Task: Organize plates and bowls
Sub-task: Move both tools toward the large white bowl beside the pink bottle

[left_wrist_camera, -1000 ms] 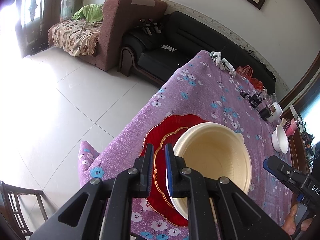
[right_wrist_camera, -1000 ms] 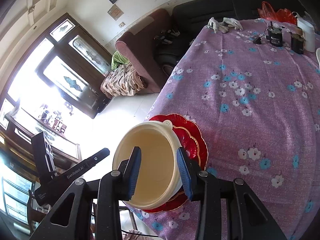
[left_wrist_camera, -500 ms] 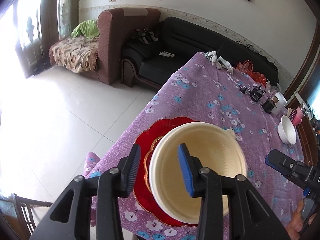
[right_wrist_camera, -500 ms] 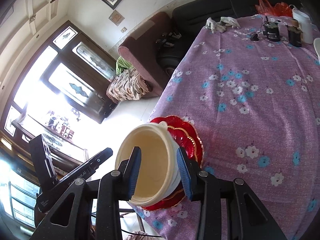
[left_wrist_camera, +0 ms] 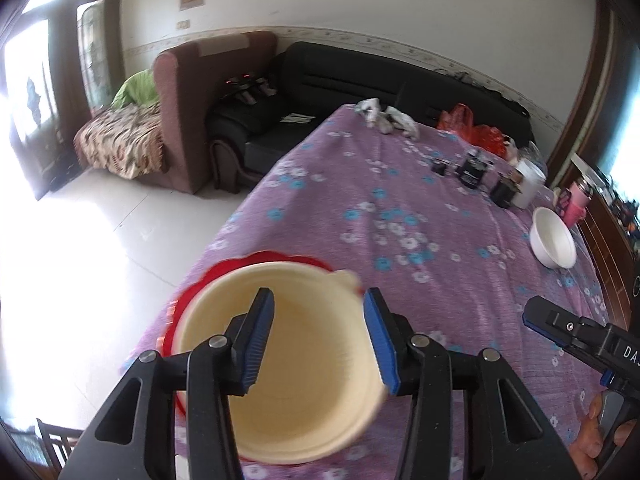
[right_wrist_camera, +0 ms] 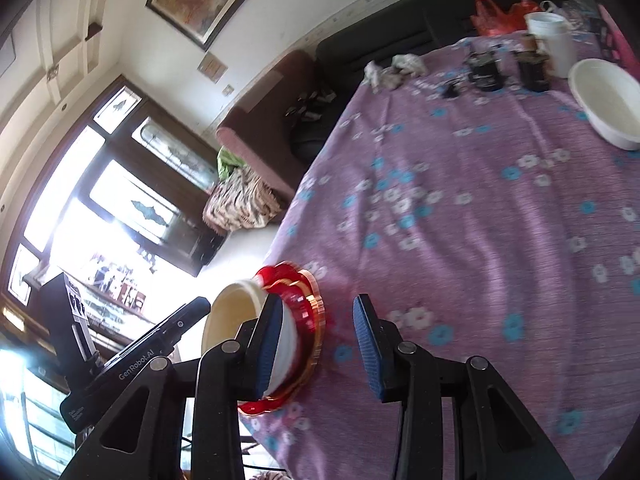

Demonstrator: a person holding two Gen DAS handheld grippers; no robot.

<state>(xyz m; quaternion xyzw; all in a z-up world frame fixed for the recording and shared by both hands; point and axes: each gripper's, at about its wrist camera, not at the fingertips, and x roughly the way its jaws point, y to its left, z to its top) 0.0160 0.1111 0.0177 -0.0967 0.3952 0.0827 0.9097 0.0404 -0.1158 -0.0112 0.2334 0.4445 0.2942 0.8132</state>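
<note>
A cream bowl [left_wrist_camera: 296, 376] sits on a stack of red plates [left_wrist_camera: 192, 300] at the near left corner of the purple flowered table [left_wrist_camera: 400, 216]. My left gripper [left_wrist_camera: 318, 340] is open and hovers above the bowl's inside, touching nothing. In the right wrist view the bowl [right_wrist_camera: 230, 312] and red plates [right_wrist_camera: 304, 308] lie at lower left. My right gripper [right_wrist_camera: 318, 344] is open and empty, over the plates' right edge and the cloth. A white bowl [left_wrist_camera: 554, 240] stands at the far right, also in the right wrist view [right_wrist_camera: 606, 102].
Small black devices [left_wrist_camera: 474, 168], a white cup [left_wrist_camera: 528, 184], a pink bottle [left_wrist_camera: 576, 200], a crumpled cloth [left_wrist_camera: 384, 116] and a red bag [left_wrist_camera: 466, 126] are at the table's far end. A black sofa [left_wrist_camera: 360, 76] and brown armchair [left_wrist_camera: 192, 92] stand beyond. The table's left edge drops to tiled floor.
My left gripper opened, let go of the bowl's rim and lifted above it. My right gripper opened wider and pulled back to the right, off the bowl. The bowl stays on the plates.
</note>
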